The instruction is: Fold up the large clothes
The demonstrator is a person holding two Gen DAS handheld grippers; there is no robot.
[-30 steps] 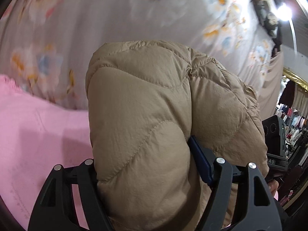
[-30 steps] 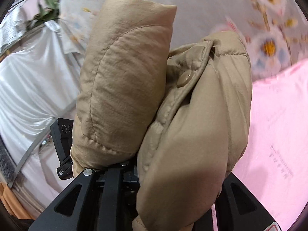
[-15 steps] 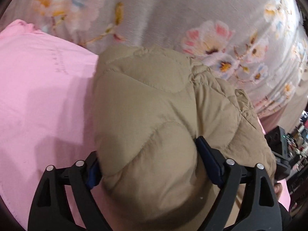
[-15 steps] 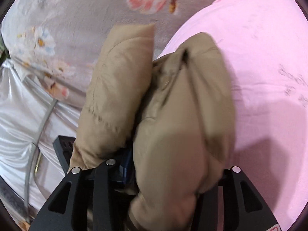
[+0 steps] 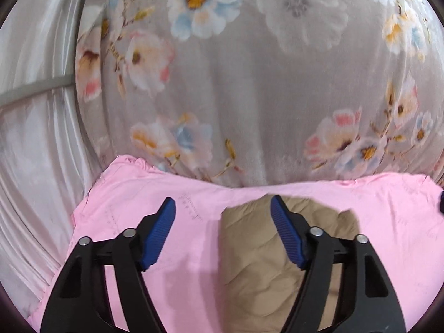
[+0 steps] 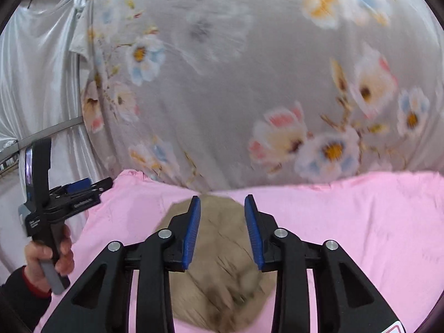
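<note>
Left wrist: left tongs spread, just been closing, nothing pinched; tan padded jacket lying on pink sheet toward 5 o'clock, floral cloth at 12.
Right wrist: right tongs apart, just been closing, empty; jacket at 6 under them; left hand at 8.

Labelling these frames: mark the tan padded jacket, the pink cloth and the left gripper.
tan padded jacket (image 5: 258,263), left wrist view, quilted middle.
pink cloth (image 6: 360,222), right wrist view, bare stretch.
left gripper (image 5: 223,233), left wrist view, between fingertips.
</note>
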